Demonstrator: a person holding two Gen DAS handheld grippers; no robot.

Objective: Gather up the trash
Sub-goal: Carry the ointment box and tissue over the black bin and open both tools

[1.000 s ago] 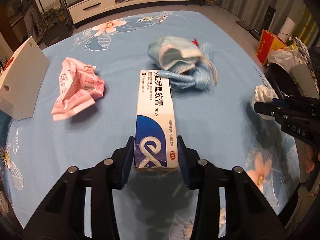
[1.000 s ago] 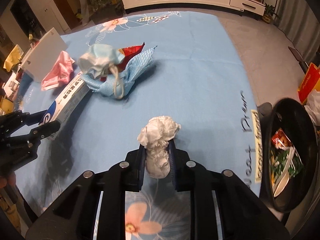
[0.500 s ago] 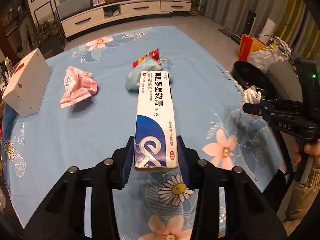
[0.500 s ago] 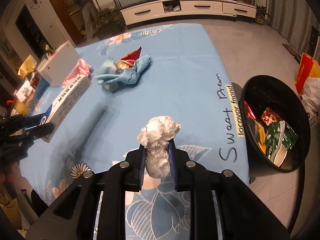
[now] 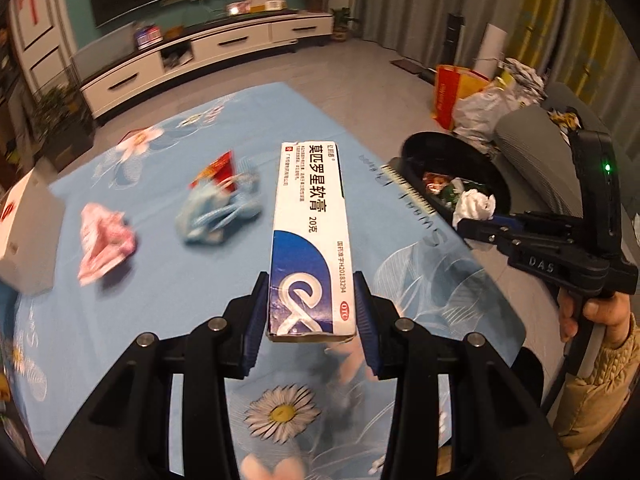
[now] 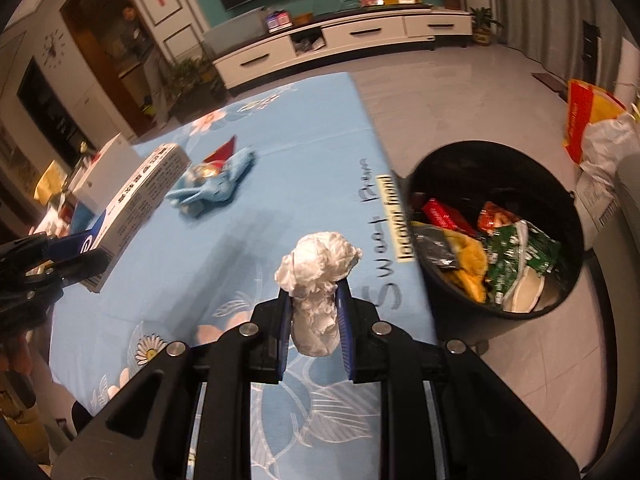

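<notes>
My left gripper (image 5: 311, 312) is shut on a long blue-and-white ointment box (image 5: 310, 236) and holds it above the blue flowered table (image 5: 160, 300). My right gripper (image 6: 314, 312) is shut on a crumpled white tissue wad (image 6: 318, 276), raised near the table's right edge. A black trash bin (image 6: 496, 224) with wrappers inside stands on the floor to the right of the table; it also shows in the left wrist view (image 5: 456, 176). The left gripper with the box (image 6: 136, 200) appears at the left of the right wrist view. The right gripper (image 5: 476, 228) with the tissue (image 5: 474, 206) appears in the left wrist view.
On the table lie a blue face mask bundle with a red wrapper (image 5: 220, 204), a crumpled pink wrapper (image 5: 104, 240) and a white box (image 5: 28, 236) at the left edge. Bags (image 5: 472, 96) sit on the floor beyond the bin. A TV cabinet (image 6: 340, 40) stands far back.
Both grippers have risen from the table with their items. The right gripper has carried the tissue towards the table's right edge, nearer the bin. The box is lifted well above the cloth.
</notes>
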